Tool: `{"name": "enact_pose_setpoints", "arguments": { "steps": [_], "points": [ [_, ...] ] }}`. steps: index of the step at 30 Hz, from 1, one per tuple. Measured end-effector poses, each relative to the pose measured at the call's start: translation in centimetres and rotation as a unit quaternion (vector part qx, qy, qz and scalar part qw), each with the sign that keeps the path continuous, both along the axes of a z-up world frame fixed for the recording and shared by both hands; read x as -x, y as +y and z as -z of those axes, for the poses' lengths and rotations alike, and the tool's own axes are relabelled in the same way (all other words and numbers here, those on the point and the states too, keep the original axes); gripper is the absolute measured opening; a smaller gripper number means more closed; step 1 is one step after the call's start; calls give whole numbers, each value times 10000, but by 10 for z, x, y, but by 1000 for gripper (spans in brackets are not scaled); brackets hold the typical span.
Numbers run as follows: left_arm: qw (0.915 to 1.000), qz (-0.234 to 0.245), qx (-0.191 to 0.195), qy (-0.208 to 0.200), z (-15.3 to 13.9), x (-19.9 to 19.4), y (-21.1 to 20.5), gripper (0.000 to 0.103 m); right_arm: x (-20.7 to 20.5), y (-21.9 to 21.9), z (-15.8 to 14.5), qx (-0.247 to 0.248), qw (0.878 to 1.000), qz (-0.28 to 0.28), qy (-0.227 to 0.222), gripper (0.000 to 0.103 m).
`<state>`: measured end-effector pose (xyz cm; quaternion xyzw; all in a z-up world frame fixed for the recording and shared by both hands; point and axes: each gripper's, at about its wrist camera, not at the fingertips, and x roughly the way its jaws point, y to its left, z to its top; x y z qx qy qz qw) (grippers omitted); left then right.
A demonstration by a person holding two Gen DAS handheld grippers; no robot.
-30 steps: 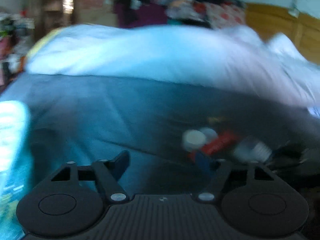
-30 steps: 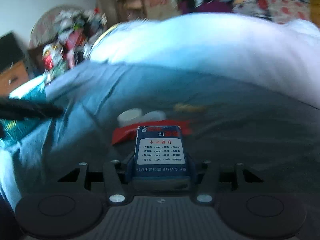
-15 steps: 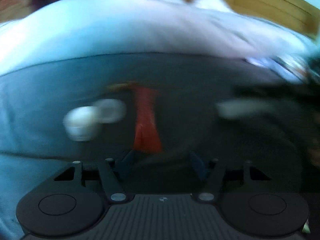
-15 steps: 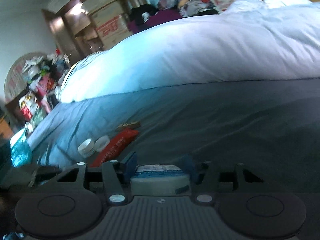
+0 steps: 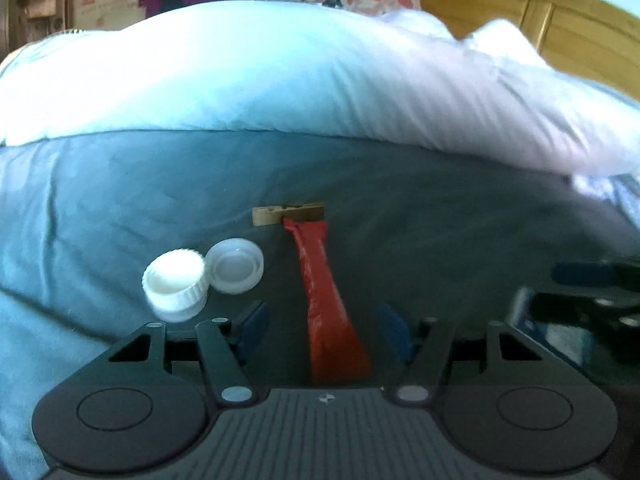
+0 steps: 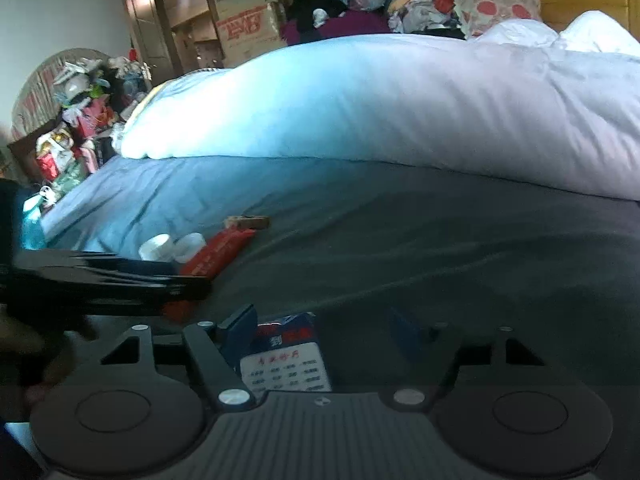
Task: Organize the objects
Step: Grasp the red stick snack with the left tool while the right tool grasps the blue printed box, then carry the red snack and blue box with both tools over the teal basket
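The left hand-held gripper (image 5: 322, 326) stood apart astride the red packet (image 5: 320, 296) on the bed (image 5: 120, 200), seemingly ready to clamp; the right hand-held gripper (image 6: 320, 336), also apart, had a blue box (image 6: 286, 356) loose between its fingers.

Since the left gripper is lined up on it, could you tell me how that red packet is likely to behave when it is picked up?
The red packet looks thin and creased, so it will probably flop beyond the left gripper. Its glossy film may slip. Lying flat on the soft bedsheet, it should not roll.
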<state>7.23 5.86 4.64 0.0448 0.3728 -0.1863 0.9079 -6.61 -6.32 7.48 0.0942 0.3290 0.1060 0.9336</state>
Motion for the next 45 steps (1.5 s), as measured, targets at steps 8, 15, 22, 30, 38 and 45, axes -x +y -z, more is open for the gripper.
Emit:
{"name": "enact_pose_setpoints", "arguments": {
  "steps": [8, 15, 22, 30, 38, 45],
  "points": [
    [9996, 11, -285, -23, 9, -10, -16, 23, 16, -5, -2, 64, 9996, -254, -99, 74],
    [9996, -257, -65, -50, -5, -2, -6, 17, 19, 4, 5, 398, 9959, -802, -119, 68],
    [9973, -538, 18, -498, -51, 20, 5, 17, 18, 14, 16, 749, 9933, -880, 65, 54],
    [9874, -958, -22, -1261, -117, 58, 38, 18, 29, 14, -5, 690, 9954, -617, -259, 53],
    [9638, -1820, 10, -1951, -183, 88, 116, 18, 0, 38, -75, 278, 9954, -505, -768, 53],
    [9329, -2734, -96, -2340, -228, 102, 208, 18, -50, 109, -174, -183, 9834, -1132, -1405, 54]
  ]
}}
